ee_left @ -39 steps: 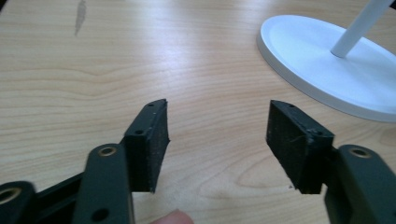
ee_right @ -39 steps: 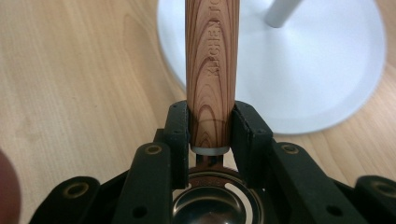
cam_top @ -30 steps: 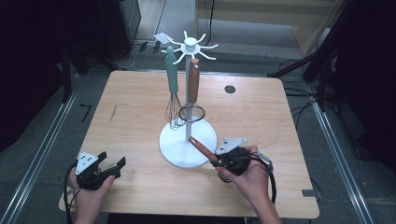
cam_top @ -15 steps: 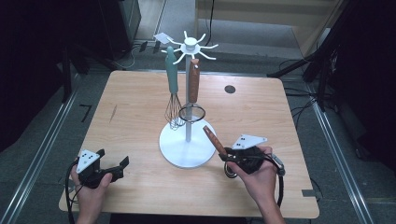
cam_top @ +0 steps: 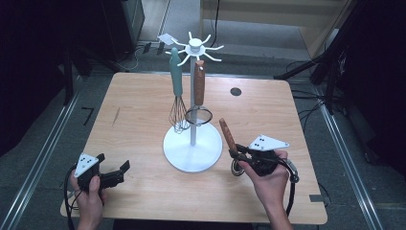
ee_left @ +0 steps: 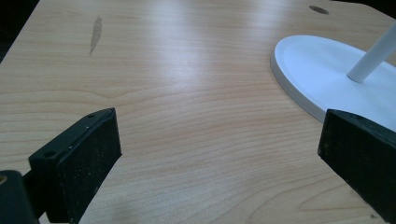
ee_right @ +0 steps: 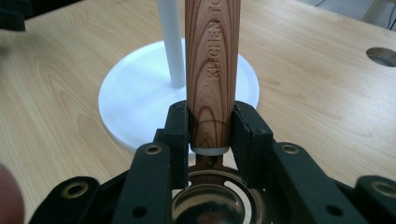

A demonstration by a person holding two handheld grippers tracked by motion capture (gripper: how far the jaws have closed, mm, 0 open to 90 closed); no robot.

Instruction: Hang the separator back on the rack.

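Dark floor and cable runs surround my light wooden bench (cam_top: 143, 110); a small round hole (cam_top: 235, 91) sits toward its far right.

White utensil stand (cam_top: 193, 147) at bench centre: round base, thin post, spoked top. Two things hang from the spokes, a teal-handled whisk (cam_top: 177, 96) and a wood-handled strainer (cam_top: 198, 98), side by side, both just above the base.

Right tongs (cam_top: 238, 155) sit just right of the base, clenched on a wood-handled utensil (cam_top: 227, 134). Handle slants up and away toward the post; its metal end lies back inside the tongs. In the right gripper view both pads press the handle (ee_right: 212, 70) near its white collar, lettering visible along the grain.

Left tongs (cam_top: 117, 172) low at the near left corner, well apart from the stand. Jaws have just been opening; now released wide, bare bench between them.
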